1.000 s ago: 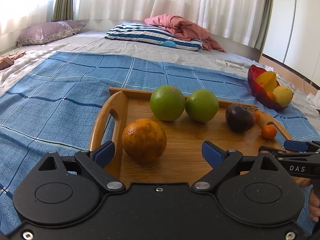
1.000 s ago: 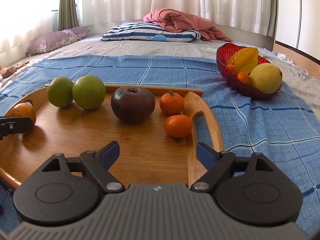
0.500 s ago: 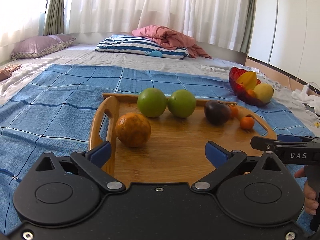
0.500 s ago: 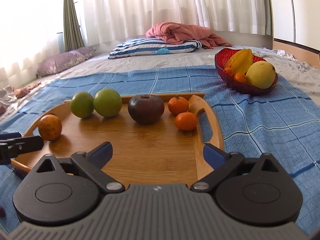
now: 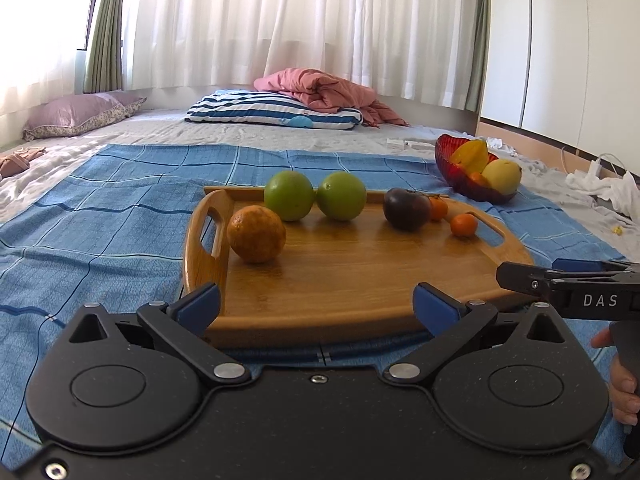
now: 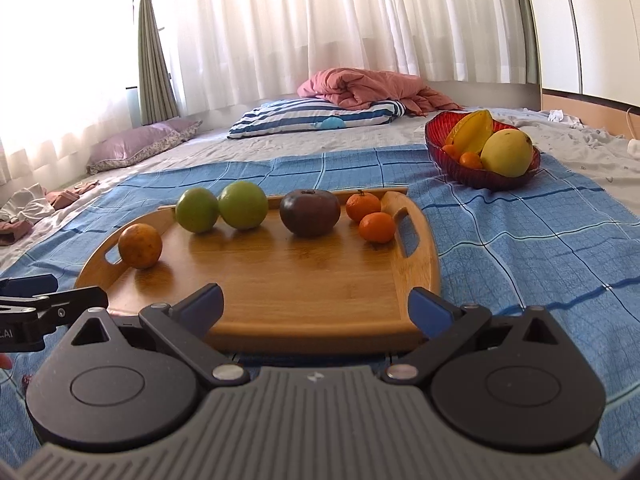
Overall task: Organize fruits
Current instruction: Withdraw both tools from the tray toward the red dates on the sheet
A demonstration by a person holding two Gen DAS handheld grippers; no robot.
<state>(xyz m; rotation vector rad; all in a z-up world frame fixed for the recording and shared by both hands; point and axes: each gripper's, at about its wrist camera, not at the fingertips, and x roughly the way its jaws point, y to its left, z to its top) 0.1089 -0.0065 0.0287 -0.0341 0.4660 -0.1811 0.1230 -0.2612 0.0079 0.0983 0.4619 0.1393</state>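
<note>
left gripper: mine, fingers spread wide, nothing between them, hanging just short of the tray's near edge
tray: wooden, two handles, sits on the blue checked cloth
tray, left end: 1 big orange, alone near the left handle
tray, back row: 2 green fruits touching each other, then 1 dark purple fruit a gap to their right
tray, right end: 2 small mandarins close together by the right handle
tray count: 6 pieces, 4 kinds
red bowl: on the cloth, well apart from the tray, to the far right; holds 1 starfruit, 1 yellow mango-like fruit, at least 2 small oranges (more may be hidden behind)
right gripper: mine, also released and wide, holding nothing, near the tray's front rim
progress: my read is mostly done; like sits with like on the tray, neither tool carries anything
left to do: possibly nothing, or the bowl's fruit (can't tell whether it belongs in the sort)
</note>
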